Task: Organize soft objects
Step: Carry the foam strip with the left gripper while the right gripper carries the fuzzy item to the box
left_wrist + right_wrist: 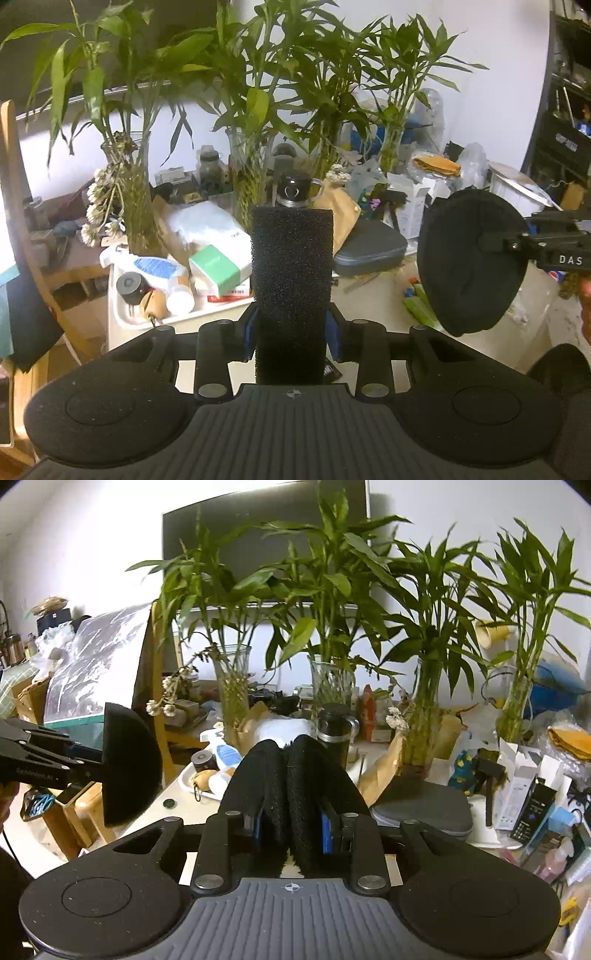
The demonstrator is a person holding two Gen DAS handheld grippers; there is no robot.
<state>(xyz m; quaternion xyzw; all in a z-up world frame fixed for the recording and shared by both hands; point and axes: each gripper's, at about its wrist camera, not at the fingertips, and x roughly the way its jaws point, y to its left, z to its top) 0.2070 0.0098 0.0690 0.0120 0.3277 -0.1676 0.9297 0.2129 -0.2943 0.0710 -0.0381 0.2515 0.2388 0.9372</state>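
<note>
The left gripper [291,332] is clamping a black foam block [291,280] between its blue-padded jaws, the block standing upright and rising well above the fingers; seen edge-on from the right wrist view, that same piece is showing as a half-round slab [129,768] held out in the air at the left. The right gripper [291,827] is squeezing a folded black foam pad [291,786], its two halves pressed together with a seam running up the middle, and in the left wrist view this pad is appearing as a rounded dark disc [472,262] pinched at its right side. Both pieces are being held in the air above a cluttered table [373,291], in front of a row of glass vases of lucky bamboo [332,679]. A white tray [155,317] of bottles is sitting below and to the left of the block, and a grey zip case [369,247] is lying beyond it. Whether the disc is one folded piece or two is hard to tell.
</note>
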